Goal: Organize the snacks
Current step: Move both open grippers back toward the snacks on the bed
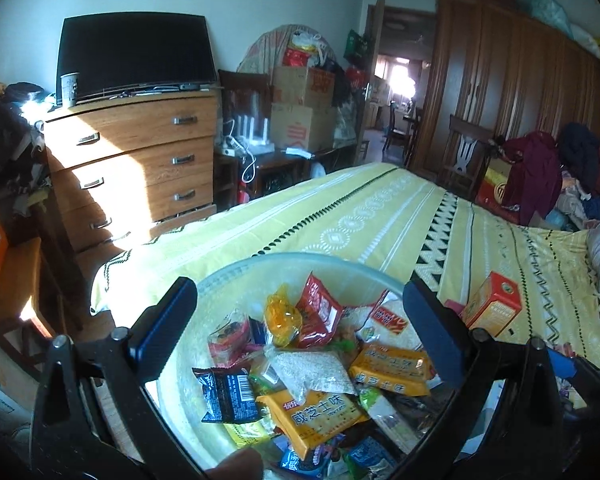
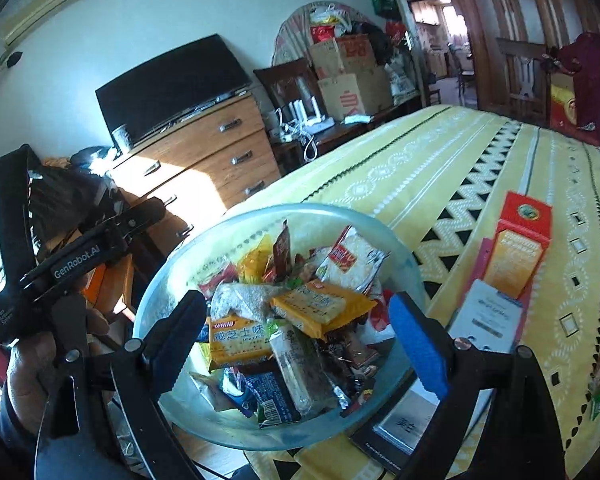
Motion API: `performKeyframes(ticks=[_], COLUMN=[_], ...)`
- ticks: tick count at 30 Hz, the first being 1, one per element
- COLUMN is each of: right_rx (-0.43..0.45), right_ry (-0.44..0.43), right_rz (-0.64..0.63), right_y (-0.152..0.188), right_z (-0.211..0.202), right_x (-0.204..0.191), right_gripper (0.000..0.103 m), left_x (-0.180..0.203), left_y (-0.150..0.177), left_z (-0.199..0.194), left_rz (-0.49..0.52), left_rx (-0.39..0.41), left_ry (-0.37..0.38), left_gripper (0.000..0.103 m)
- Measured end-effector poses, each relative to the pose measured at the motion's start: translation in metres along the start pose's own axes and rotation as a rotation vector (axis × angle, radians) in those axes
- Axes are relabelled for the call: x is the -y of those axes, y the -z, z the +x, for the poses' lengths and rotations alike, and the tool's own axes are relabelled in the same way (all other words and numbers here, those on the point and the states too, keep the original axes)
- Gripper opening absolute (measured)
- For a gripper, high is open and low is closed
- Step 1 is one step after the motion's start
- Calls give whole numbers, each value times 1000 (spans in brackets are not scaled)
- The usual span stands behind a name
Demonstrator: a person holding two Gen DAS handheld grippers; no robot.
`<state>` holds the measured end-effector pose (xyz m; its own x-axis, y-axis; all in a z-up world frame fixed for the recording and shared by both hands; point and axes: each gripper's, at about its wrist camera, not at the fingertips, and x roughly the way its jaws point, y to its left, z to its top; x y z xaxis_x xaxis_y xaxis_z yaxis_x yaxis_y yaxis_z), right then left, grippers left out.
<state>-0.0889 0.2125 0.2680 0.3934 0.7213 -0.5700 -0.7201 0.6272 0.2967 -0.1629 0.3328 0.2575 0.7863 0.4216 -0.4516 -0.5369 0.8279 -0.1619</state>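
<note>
My clear round glass bowl (image 2: 404,258) sits at the near corner of the yellow patterned bedspread (image 2: 440,168), overhanging its edge. It is heaped with snack packets: orange cracker packs (image 2: 320,306), a white rice-cake bag (image 2: 356,260), a red sachet (image 1: 318,312) and a dark blue wrapper (image 1: 226,394). My right tongs (image 2: 296,344) stand wide above the bowl, gripping nothing. My left tongs (image 1: 300,328) also gape wide over it, empty. A red and orange carton (image 2: 520,246) lies just beside the bowl.
</note>
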Motion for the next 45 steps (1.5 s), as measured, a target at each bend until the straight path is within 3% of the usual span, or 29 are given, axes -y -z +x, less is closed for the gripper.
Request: performKeyframes(ticks=[3, 5, 7, 12, 15, 21, 23, 26, 31, 37, 40, 45], right_rx=[81, 120, 135, 73, -26, -139, -140, -125, -107, -79, -66, -61], right_ry=[62, 117, 155, 229, 291, 397, 426, 448, 448, 448, 451, 458], right_rz=[9, 23, 55, 115, 170, 371, 409, 456, 488, 563, 610, 643], right_y=[2, 7, 18, 66, 120, 218, 235, 253, 263, 280, 287, 295], right_z=[-29, -48, -66, -94, -111, -163, -179, -198, -213, -235, -246, -255], right_x=[6, 16, 31, 66, 95, 157, 171, 193, 216, 253, 273, 306], right_gripper=[94, 103, 103, 103, 103, 103, 103, 103, 103, 103, 103, 103], left_x=[1, 3, 8, 37, 72, 199, 244, 298, 371, 448, 473, 515], left_y=[-2, -2, -1, 8, 22, 78, 105, 140, 193, 245, 258, 282], left_z=[-14, -22, -28, -45, -51, -65, -62, -41, 24, 87, 104, 114], left_rz=[-14, -26, -25, 6, 49, 331, 434, 537, 658, 725, 739, 818], left_rx=[40, 69, 88, 126, 118, -42, -142, -272, -428, -595, -624, -599], left_ry=[37, 67, 96, 184, 279, 530, 620, 683, 668, 654, 647, 639], left_gripper=[103, 103, 103, 103, 103, 103, 103, 103, 103, 102, 102, 102])
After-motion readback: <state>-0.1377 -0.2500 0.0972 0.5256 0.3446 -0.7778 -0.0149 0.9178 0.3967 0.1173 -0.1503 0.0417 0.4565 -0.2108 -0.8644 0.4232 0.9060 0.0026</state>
